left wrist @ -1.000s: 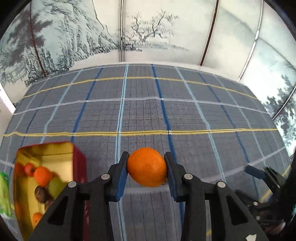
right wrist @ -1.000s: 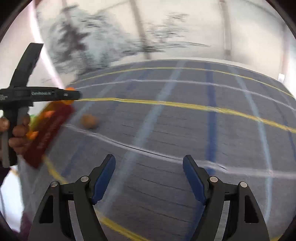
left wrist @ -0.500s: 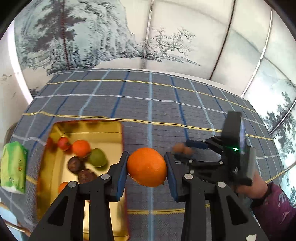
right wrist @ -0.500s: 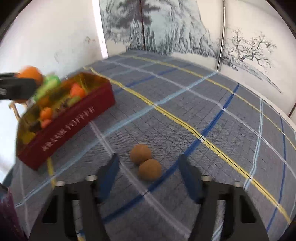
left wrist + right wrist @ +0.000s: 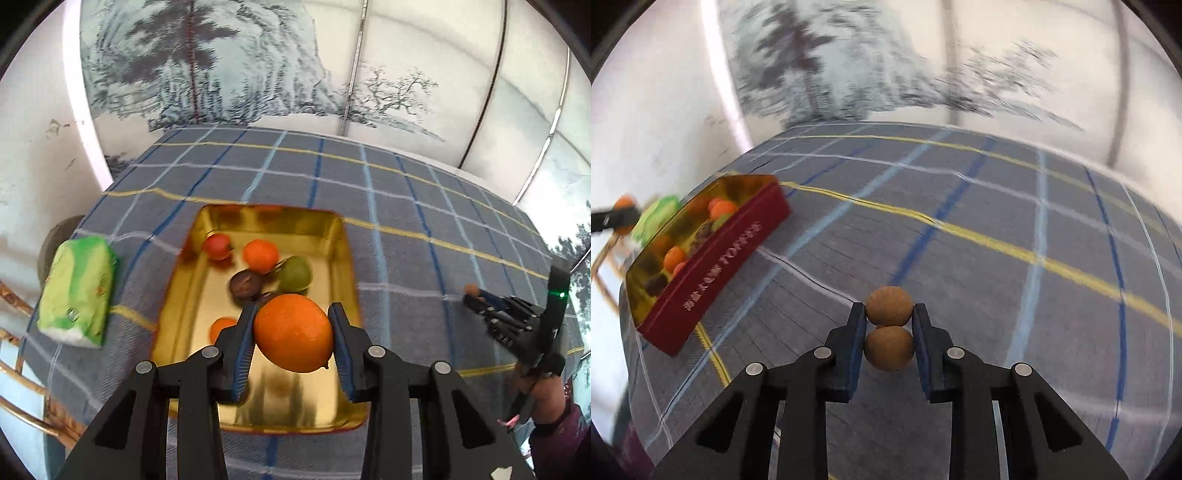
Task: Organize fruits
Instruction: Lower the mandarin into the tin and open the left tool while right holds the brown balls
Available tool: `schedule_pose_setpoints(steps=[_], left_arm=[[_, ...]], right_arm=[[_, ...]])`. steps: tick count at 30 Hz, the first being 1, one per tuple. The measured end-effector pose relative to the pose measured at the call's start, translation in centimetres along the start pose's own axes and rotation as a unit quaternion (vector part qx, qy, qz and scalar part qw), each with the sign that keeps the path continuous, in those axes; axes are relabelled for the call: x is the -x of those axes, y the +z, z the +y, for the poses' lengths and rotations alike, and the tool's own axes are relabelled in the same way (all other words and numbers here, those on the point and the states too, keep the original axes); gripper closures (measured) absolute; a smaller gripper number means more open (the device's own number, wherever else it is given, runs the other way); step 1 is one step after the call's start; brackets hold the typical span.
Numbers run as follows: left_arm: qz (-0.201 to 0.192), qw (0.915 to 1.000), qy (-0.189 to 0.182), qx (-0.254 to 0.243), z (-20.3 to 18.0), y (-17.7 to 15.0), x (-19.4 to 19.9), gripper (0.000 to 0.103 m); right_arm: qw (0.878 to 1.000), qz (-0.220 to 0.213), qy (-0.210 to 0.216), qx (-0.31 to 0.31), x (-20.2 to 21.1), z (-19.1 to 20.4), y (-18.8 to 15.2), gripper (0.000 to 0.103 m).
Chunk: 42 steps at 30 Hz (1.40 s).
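Note:
My left gripper (image 5: 293, 341) is shut on a large orange (image 5: 293, 332) and holds it above the gold-lined red tin (image 5: 343, 254). The tin holds several small fruits: a red one (image 5: 218, 246), an orange one (image 5: 260, 255), a green one (image 5: 295, 273) and a dark brown one (image 5: 245, 285). My right gripper (image 5: 889, 332) is shut on two small round brown fruits (image 5: 889, 347), one in front of the other, just above the plaid cloth. The tin (image 5: 735, 254) lies to its left. The right gripper also shows in the left wrist view (image 5: 476, 295).
A green packet (image 5: 79, 291) lies on the cloth left of the tin. A blue-grey plaid tablecloth (image 5: 406, 236) covers the table. A gold wire rack (image 5: 22, 376) sits at the table's left edge. Painted screen panels stand behind.
My left gripper has carried the orange leftward to over the tin. My right gripper has swung to the two brown fruits and closed on them.

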<state>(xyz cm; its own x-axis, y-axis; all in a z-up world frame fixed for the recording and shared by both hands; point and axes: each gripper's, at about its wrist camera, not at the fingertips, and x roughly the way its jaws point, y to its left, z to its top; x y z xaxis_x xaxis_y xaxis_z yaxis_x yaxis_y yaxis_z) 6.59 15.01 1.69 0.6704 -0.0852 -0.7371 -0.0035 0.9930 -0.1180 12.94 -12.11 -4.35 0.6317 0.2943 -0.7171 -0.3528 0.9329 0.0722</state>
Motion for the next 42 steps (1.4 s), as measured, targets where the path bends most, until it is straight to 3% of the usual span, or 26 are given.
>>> schedule_pose_setpoints(steps=[7, 20, 35, 42], left_arm=[[0.005, 1.0000, 0.002, -0.002, 1.5, -2.2, 0.0, 0.068], [0.004, 0.9998, -0.019, -0.004, 1.9, -3.4, -0.9, 0.068], [-0.022, 0.9990, 0.031, -0.025, 4.5, 1.3, -4.6, 0.071], [-0.004, 0.9989, 0.046, -0.011, 6.0, 2.6, -7.1, 0.071]], right_arm=[[0.999, 0.016, -0.037, -0.019, -0.4, -0.6, -0.4, 0.077], [0.998, 0.026, -0.050, -0.011, -0.9, -0.1, -0.4, 0.077], [0.998, 0.026, -0.053, -0.009, -1.0, -0.1, -0.4, 0.076], [0.998, 0.026, -0.052, -0.009, -1.0, -0.2, -0.4, 0.076]])
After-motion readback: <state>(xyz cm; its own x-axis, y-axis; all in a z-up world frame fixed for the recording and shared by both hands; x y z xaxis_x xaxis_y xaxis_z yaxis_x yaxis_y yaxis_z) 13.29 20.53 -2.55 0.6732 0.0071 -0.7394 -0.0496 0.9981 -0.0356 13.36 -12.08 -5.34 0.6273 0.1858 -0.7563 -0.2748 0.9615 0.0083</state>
